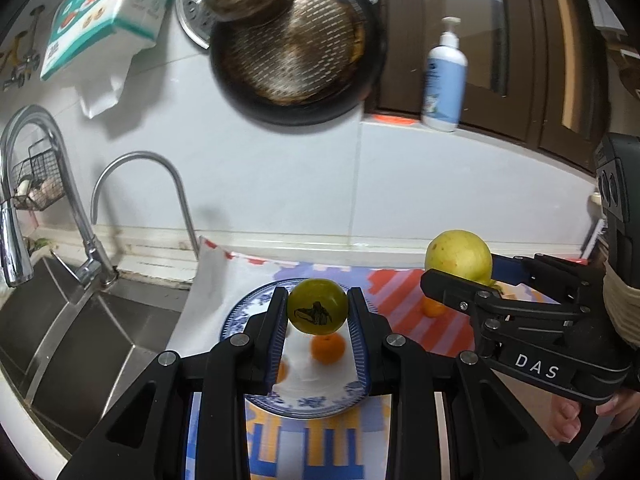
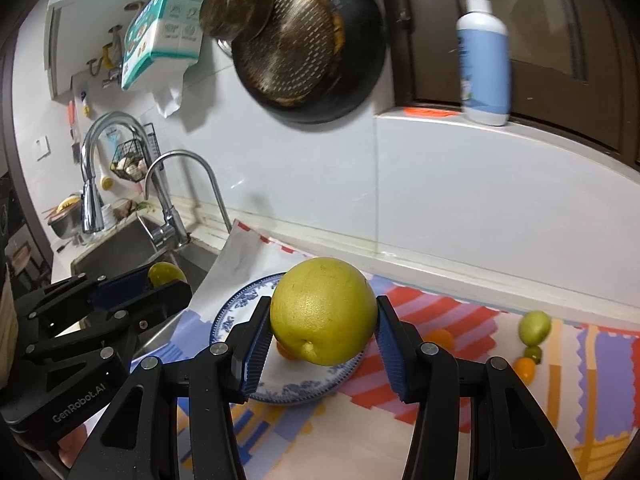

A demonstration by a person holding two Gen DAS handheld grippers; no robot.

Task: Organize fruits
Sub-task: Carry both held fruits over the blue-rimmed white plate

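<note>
Patterned cloth (image 2: pixel 440 392) covers counter beside steel sink (image 1: pixel 80 344); white tiled wall (image 1: pixel 280 176).

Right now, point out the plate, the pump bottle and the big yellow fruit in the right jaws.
Blue-and-white plate (image 1: pixel 308 404), left wrist view, near rim.
Pump bottle (image 2: pixel 484 72), right wrist view, blue label.
Large yellow citrus (image 2: pixel 324 312), right wrist view, middle of peel.
</note>
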